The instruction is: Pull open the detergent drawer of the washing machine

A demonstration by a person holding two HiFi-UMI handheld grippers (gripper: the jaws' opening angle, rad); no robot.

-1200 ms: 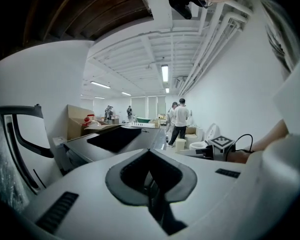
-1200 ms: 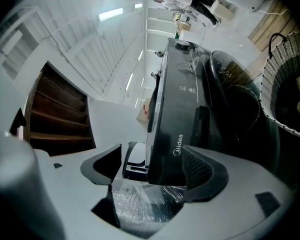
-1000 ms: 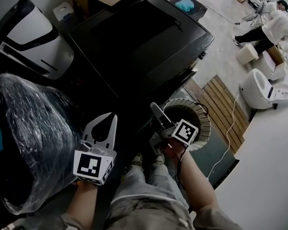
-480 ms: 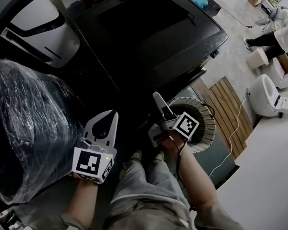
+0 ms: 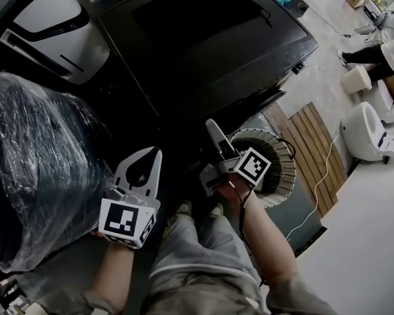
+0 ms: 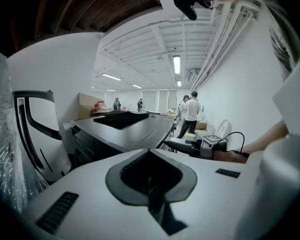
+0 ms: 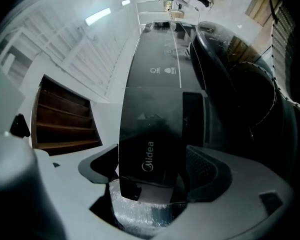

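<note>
- At 9 o'clock in the head view, a large plastic-wrapped bundle (image 5: 39, 169) fills the left edge. A white appliance (image 5: 49, 18) sits above it at 11 o'clock.
- At 7 o'clock, the left gripper (image 5: 154, 155) is held low in front of the person, well apart from the machine. Its own view shows the jaws pressed together with nothing between them, so it takes no part in the task.
- At 12 o'clock, the black top of the washing machine (image 5: 210, 38) spreads across the upper middle. Its front face turns towards 4 o'clock.
- Just right of centre, the right gripper (image 5: 212, 131) reaches up to the machine's front upper edge.
- In the right gripper view, the detergent drawer (image 7: 150, 149), a glossy black panel with a brand name on it, stands between the jaws. They are set at a middling gap, and their pads appear to press on both of its sides.
- At 4 o'clock, a round ribbed shape (image 5: 266, 166) lies just beside the right gripper; it is probably the machine's door.
- At 2 o'clock, far off, people (image 5: 387, 44) sit on the floor.
- Progress, as a judgement: the grip on the drawer front looks taken. The panel seems close to flush with the long control strip beyond it, so the pull looks hardly begun. Drawing the drawer out is what is left.
</note>
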